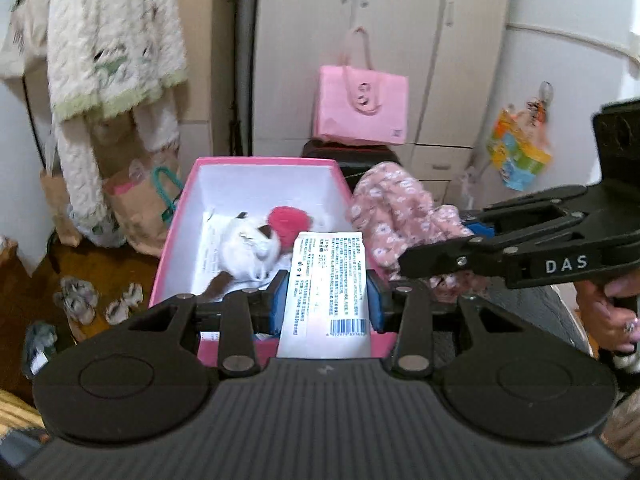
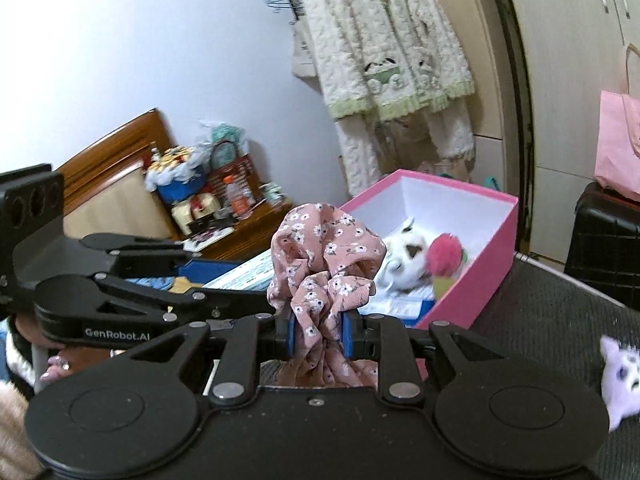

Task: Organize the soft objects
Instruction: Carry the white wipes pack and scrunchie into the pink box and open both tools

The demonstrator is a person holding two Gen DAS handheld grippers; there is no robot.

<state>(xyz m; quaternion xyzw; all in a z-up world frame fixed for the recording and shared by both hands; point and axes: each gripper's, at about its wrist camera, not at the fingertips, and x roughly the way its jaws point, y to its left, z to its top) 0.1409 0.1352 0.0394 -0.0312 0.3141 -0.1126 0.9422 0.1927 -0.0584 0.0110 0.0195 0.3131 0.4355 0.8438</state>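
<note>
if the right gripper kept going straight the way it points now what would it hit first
Probably the pink box: the right gripper, jaws shut on the floral cloth, points toward its near wall. Beyond that lie the white plush and pink plush. Depth is unclear.

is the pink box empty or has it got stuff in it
Not empty: the open pink box holds a white plush, a red plush and papers.

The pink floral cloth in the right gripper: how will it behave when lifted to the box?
The floral cloth is probably floppy: it bunches and droops around the right gripper. It seems light. Loose folds may catch on the pink box rim.
</note>
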